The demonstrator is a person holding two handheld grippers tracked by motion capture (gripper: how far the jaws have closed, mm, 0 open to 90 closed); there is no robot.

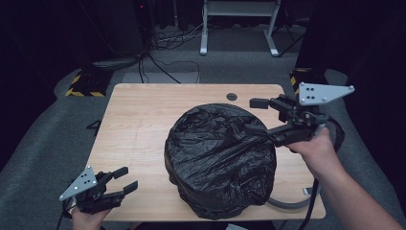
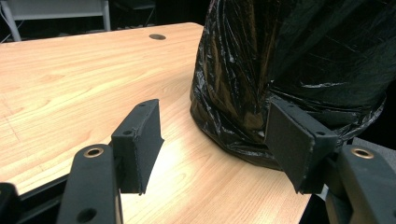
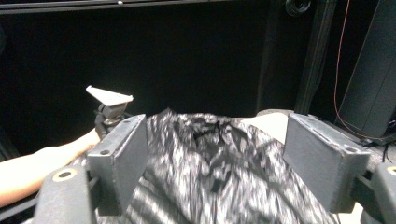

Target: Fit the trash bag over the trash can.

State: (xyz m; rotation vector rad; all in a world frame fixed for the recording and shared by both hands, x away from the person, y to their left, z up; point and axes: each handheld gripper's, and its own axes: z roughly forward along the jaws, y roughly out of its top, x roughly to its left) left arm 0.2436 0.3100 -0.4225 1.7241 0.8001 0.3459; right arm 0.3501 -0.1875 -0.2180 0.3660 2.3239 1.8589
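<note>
Jaws of both grippers, left [image 1: 125, 180] and right [image 1: 262, 116], stand open and empty beside the bag [image 1: 220, 158]; they seem between grips, so next comes regrasping its plastic.

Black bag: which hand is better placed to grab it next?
Probably the right. Its open tongs sit right at the bag's upper side, with the film between the jaws in the right gripper view. The left tongs, also open, hang at the table's near corner, apart from the bag.
</note>
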